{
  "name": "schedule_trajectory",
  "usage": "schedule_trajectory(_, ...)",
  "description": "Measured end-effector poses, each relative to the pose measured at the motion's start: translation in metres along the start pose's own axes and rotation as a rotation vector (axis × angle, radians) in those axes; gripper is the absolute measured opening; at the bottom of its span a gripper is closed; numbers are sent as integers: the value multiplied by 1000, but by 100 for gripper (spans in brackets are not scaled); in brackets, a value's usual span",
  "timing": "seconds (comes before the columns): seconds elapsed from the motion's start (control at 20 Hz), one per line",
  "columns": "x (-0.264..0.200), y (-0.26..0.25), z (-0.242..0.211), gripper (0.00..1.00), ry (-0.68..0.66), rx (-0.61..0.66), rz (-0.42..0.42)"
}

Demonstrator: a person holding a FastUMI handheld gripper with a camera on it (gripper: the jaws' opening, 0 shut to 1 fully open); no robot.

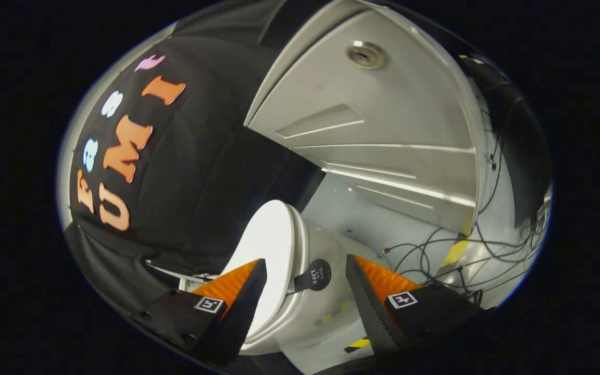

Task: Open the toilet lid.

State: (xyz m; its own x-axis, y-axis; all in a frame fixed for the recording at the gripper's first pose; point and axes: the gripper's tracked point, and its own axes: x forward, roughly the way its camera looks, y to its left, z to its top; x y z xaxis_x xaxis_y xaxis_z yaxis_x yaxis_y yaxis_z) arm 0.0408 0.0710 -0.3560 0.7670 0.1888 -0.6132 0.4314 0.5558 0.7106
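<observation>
The view is rolled to one side. A white toilet [326, 312] stands just ahead of the fingers, and its lid [271, 245] lies flat against the seat and bowl. My gripper [305, 265] is open, with the fingers wide apart. The lid's rim and the bowl's side sit in the gap between them. One finger [245, 297] lies over the lid's smooth face and the other finger [370, 307] is on the bowl's side. I cannot tell whether either finger touches. A round black tag [314, 275] hangs on the toilet between the fingertips.
Loose black cables [435, 255] trail over the grey floor [352, 213] beyond the toilet, near a strip of yellow tape [455, 252]. A grey metal panel [383, 120] with a round fitting [365, 54] rises behind. Black cloth [201, 172] hangs beside the lid.
</observation>
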Motion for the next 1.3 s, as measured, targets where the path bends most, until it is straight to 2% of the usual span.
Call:
schedule_trajectory(0.1,0,-5,5,98,-25,65,16)
schedule_trajectory(0.25,-3,-2,-20,98,17,139,48)
schedule_trajectory(0.35,-1,-2,-27,98,-9,150,61)
schedule_trajectory(0.5,16,0,-13,97,-110,182,54)
schedule_trajectory(0.6,27,8,-17,96,-102,228,70)
schedule_trajectory(0.7,35,3,-20,96,-130,202,49)
schedule_trajectory(0.8,40,-3,-26,90,-149,169,21)
schedule_trajectory(0.95,48,-11,-43,83,-94,166,12)
schedule_trajectory(1.05,51,-13,-32,80,-142,138,23)
schedule_trajectory(1.2,56,-20,-26,58,-141,101,-3)
schedule_trajectory(1.25,59,-21,-29,41,-121,105,-2)
schedule_trajectory(1.3,60,-22,-30,34,-118,114,5)
